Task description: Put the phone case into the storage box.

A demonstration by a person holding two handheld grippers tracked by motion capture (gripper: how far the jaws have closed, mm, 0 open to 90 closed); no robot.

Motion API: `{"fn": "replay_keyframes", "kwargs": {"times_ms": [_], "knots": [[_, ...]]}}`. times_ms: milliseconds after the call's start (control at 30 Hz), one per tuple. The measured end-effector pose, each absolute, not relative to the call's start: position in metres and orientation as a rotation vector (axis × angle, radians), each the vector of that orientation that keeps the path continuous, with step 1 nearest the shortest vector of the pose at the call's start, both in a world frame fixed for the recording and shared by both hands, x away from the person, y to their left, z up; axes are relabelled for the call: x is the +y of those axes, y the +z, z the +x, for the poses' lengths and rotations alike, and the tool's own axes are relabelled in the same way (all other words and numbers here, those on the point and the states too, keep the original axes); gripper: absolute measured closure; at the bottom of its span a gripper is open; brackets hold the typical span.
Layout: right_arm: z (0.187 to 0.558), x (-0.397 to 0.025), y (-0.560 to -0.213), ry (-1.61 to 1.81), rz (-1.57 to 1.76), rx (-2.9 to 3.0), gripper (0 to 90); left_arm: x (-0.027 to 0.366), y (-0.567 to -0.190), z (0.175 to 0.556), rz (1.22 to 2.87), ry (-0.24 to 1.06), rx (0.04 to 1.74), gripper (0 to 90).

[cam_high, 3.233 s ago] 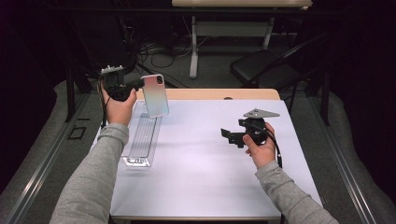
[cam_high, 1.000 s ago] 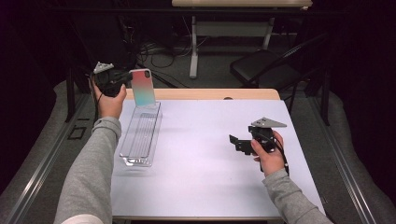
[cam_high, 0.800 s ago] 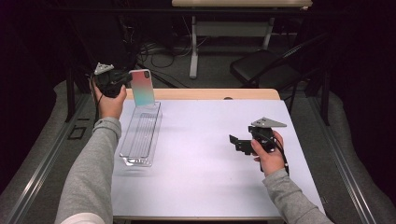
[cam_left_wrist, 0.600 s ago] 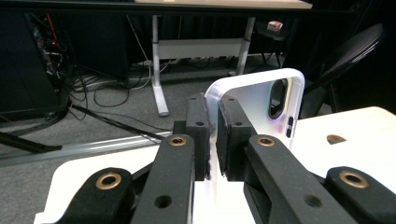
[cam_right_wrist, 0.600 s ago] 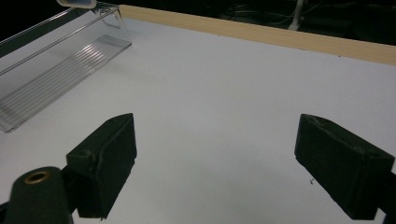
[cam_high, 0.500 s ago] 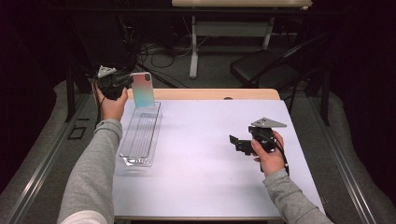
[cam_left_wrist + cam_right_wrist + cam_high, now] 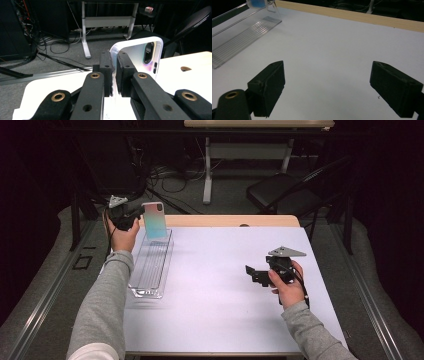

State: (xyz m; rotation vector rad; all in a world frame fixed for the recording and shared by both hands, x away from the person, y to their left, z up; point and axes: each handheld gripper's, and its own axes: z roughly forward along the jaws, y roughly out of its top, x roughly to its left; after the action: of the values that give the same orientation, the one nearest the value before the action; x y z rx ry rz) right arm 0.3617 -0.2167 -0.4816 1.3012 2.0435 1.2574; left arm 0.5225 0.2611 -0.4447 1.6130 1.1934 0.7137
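We hold a phone case upright above the far end of the clear rack, at eleven o'clock on the table. Our left tongs are clamped on the case's edge, which we judge keeps its face free to slot into the rack's grooves. Our right tongs hover spread wide and empty over bare table at three o'clock, out of the way.
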Motion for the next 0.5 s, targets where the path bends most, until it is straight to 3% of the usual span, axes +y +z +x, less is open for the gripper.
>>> {"fn": "replay_keyframes", "kwargs": {"times_ms": [500], "knots": [[0.3607,-0.2188,-0.4809,1.264,1.304,2.035,12.5,0.2513,-0.4545,0.5284,1.655,0.700,1.192,84.5]]}}
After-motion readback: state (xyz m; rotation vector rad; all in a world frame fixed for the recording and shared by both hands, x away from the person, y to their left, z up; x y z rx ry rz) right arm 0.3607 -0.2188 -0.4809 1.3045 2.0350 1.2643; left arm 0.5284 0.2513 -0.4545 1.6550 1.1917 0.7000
